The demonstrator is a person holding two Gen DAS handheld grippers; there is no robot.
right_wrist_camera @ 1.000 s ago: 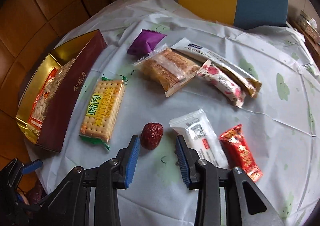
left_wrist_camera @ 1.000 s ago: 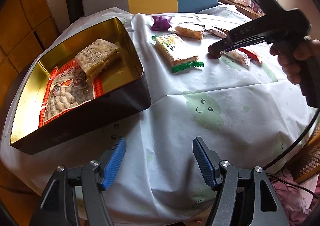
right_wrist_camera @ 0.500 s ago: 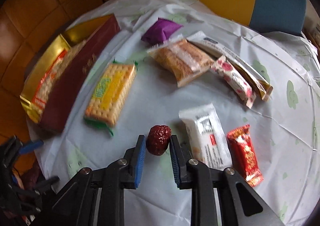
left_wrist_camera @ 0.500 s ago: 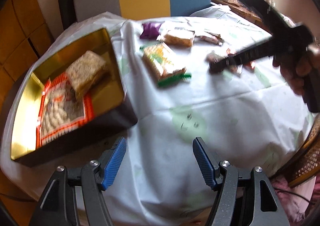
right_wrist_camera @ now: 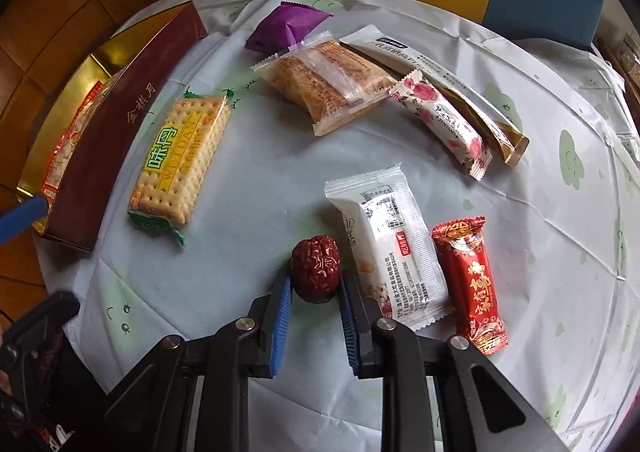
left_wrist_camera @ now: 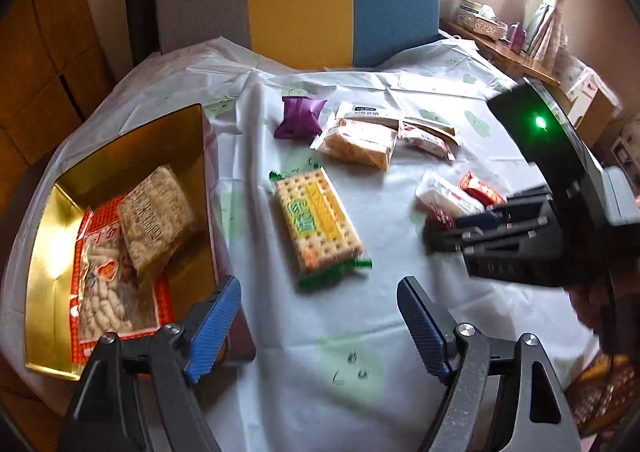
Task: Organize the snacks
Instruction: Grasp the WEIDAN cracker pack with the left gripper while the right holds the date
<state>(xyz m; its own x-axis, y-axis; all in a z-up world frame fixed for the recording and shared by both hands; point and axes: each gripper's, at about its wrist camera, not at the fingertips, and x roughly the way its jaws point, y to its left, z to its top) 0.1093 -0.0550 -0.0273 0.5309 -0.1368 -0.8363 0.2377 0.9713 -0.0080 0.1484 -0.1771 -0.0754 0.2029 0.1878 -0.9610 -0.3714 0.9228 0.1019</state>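
Observation:
My right gripper (right_wrist_camera: 315,279) is shut on a wrinkled red date (right_wrist_camera: 316,262), its blue pads pressing both sides just above the white tablecloth. A white snack pack (right_wrist_camera: 392,248) and a red candy pack (right_wrist_camera: 468,280) lie right beside it. My left gripper (left_wrist_camera: 318,286) hovers over the table with its jaws opening and nothing between them; a cracker pack (left_wrist_camera: 316,220) lies just beyond its tips. The gold-lined box (left_wrist_camera: 44,252) at the left holds a rice cake pack (left_wrist_camera: 154,212) and a red peanut bag (left_wrist_camera: 104,292). The right gripper (left_wrist_camera: 434,230) shows at the right.
Further back lie a purple packet (right_wrist_camera: 288,28), a clear cake pack (right_wrist_camera: 328,80), a rose-printed bar (right_wrist_camera: 440,120) and a long white and gold sachet (right_wrist_camera: 440,72). A grey, yellow and blue chair back (left_wrist_camera: 296,8) stands behind the table. The box's maroon wall (right_wrist_camera: 120,124) faces the crackers.
The right gripper closed on the date, which now sits between its pads. The left gripper moved in over the table toward the crackers, and its jaws spread wider.

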